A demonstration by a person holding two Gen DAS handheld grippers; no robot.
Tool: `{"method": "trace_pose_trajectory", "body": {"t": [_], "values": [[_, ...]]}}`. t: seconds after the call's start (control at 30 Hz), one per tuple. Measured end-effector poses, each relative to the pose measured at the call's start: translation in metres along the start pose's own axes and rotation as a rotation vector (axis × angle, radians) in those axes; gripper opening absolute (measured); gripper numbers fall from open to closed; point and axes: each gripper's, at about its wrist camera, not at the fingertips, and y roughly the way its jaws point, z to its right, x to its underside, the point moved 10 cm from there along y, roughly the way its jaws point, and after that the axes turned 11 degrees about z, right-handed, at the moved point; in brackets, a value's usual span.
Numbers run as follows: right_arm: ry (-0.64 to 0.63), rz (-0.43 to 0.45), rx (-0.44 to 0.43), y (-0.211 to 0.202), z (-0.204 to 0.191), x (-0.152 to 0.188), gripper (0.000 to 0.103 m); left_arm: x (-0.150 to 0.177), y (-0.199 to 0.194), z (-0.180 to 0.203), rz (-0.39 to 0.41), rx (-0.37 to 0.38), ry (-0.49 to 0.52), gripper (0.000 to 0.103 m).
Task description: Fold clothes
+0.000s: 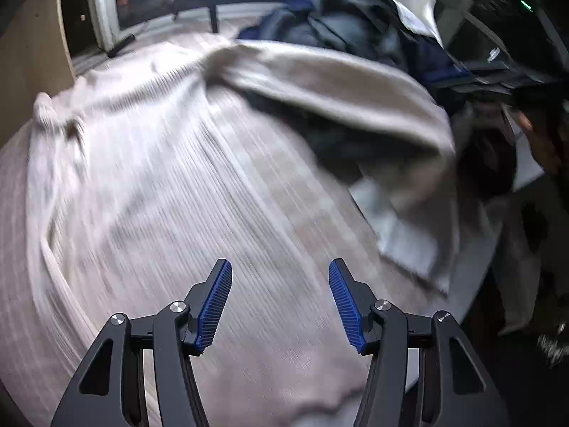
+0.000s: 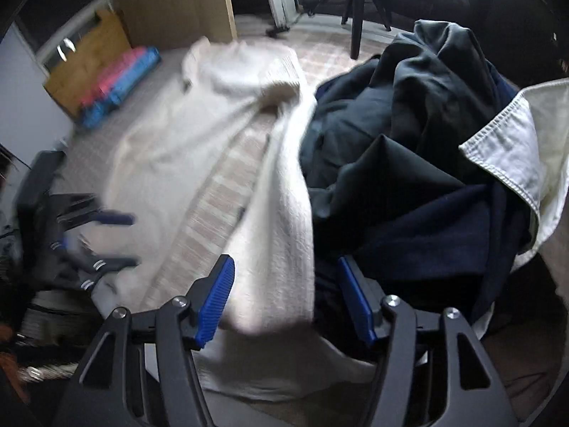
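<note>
1. Across both wrist views, motion blur smears much of the scene; the left wrist view is streaked, and its right edge, where a dark shape and part of a hand [image 1: 540,142] sit, is hard to make out.
2. A pile of dark clothes [image 2: 409,149], grey-green over navy, sits on the right of the right wrist view, with a white stitched garment [image 2: 515,149] cut off at the frame edge. What the pile rests on cannot be told.
3. A cream ribbed sweater [image 1: 160,178] lies spread on a pale striped surface, one side turned over in a loose fold beside the dark pile.
4. The left claw [image 1: 280,302] stands apart over the sweater, nothing between its blue pads.
5. The right claw [image 2: 286,295] is also parted, with a strip of the sweater [image 2: 274,213] running between its pads; neither pad visibly presses on it.
6. The left claw appears blurred at the left of the right wrist view [image 2: 119,240].
</note>
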Motion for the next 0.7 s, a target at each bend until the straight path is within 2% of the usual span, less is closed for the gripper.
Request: {"method": "trace_pose_trajectory", "body": {"t": [0.07, 0.2, 0.27, 0.37, 0.5, 0.6, 0.63, 0.7], "values": [[0.02, 0.075, -0.03, -0.009, 0.003, -0.036, 0.059, -0.016, 0.007, 0.001, 0.017, 0.006, 0.002, 0.054], [-0.05, 0.168, 0.025, 0.007, 0.01, -0.12, 0.059, -0.046, 0.027, 0.023, 0.054, 0.087, -0.085, 0.055], [-0.071, 0.168, 0.007, 0.037, 0.011, -0.162, 0.059, -0.06, 0.037, 0.036, 0.071, 0.14, -0.159, 0.055], [-0.109, 0.111, 0.065, 0.106, 0.022, -0.203, 0.059, -0.075, 0.05, 0.055, 0.086, 0.21, -0.249, 0.06], [-0.121, -0.009, 0.105, 0.196, 0.036, -0.212, 0.059, -0.078, 0.068, 0.067, 0.089, 0.247, -0.316, 0.062], [-0.128, -0.091, 0.098, 0.241, 0.041, -0.198, 0.059, -0.083, 0.077, 0.066, 0.107, 0.283, -0.37, 0.06], [-0.128, -0.112, 0.086, 0.251, 0.041, -0.193, 0.059, -0.084, 0.078, 0.066, 0.116, 0.285, -0.367, 0.059], [-0.128, -0.132, 0.061, 0.265, 0.039, -0.187, 0.058, -0.086, 0.079, 0.066, 0.134, 0.292, -0.355, 0.048]]}}
